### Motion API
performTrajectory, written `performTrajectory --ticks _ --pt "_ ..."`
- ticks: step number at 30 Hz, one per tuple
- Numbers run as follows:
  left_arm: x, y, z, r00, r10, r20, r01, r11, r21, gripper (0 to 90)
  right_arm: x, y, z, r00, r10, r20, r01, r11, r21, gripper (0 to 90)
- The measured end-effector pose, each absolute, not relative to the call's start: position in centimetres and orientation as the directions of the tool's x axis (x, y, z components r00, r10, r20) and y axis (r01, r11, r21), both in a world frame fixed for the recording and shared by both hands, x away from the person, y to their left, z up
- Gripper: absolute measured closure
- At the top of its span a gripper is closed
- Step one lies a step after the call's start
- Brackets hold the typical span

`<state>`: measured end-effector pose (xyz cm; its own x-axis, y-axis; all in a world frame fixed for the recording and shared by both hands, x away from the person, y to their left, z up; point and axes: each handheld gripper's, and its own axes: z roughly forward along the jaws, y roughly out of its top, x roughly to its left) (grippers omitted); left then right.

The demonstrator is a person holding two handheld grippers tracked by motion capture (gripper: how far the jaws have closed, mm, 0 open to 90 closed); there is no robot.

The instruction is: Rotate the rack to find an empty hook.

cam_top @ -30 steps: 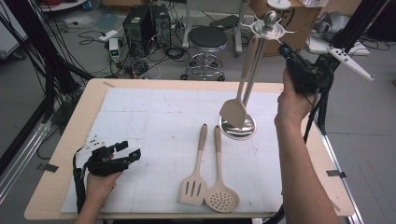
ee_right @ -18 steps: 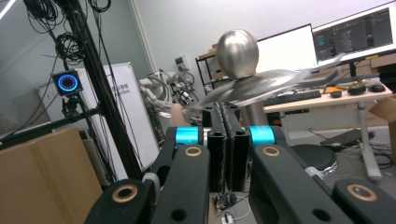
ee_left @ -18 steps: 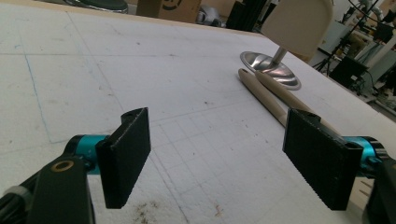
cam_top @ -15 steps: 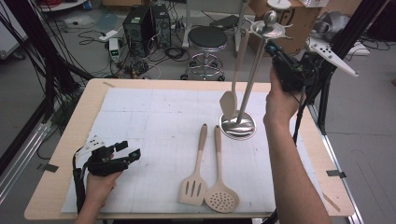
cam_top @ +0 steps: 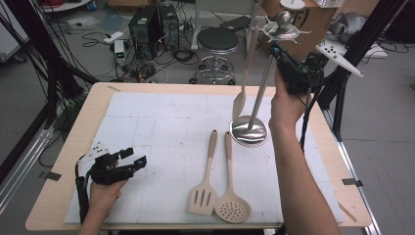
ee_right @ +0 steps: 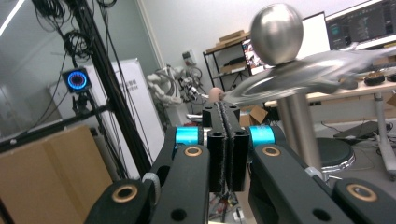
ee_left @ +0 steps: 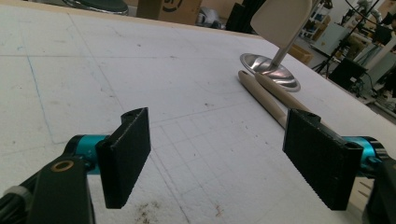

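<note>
My right tongs (cam_top: 280,55) are up beside the top of the rack (cam_top: 259,93), a polished steel stand with a round ball knob, a flat star-shaped disc of hooks under it, a slim tube for a stem and a shiny dished foot. In the right gripper view the jaws are pressed flat together; a small rounded wooden tip shows just past them, next to the disc, though I cannot tell whether they pinch anything. A pale wooden turner (cam_top: 244,78) hangs from the disc, its flat blade low, close above the foot.

My left tongs (cam_top: 128,164) rest well to the left of the rack on the white, gridded foam mat (cam_top: 147,122) that covers the tabletop (cam_top: 93,98), jaws wide apart with nothing between the ribbed black pads.

Just in front of the foot lie a slotted spatula (cam_top: 204,183) and a round perforated skimmer (cam_top: 231,188), both with smooth wooden handles, side by side.
</note>
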<state>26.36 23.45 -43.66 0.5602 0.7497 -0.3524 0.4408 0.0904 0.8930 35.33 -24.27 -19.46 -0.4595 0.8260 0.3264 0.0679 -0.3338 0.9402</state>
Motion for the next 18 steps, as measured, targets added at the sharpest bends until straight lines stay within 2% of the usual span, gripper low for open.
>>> performTrajectory --ticks 7,15,18 --pt "26.3 23.5 -43.6 0.555 0.752 -0.355 0.442 0.095 0.892 23.9 35.1 -26.3 -20.4 -0.42 0.836 0.353 0.072 -0.357 0.931 89.4" --pt "26.3 23.4 -43.7 0.555 0.753 -0.353 0.442 0.092 0.892 23.9 34.9 -29.2 -20.0 -0.383 0.831 0.402 0.046 -0.418 0.907 89.4" --pt "26.3 23.4 -43.7 0.555 0.753 -0.353 0.445 0.089 0.891 23.9 34.9 -29.5 -19.7 -0.388 0.836 0.389 0.032 -0.41 0.912 89.4"
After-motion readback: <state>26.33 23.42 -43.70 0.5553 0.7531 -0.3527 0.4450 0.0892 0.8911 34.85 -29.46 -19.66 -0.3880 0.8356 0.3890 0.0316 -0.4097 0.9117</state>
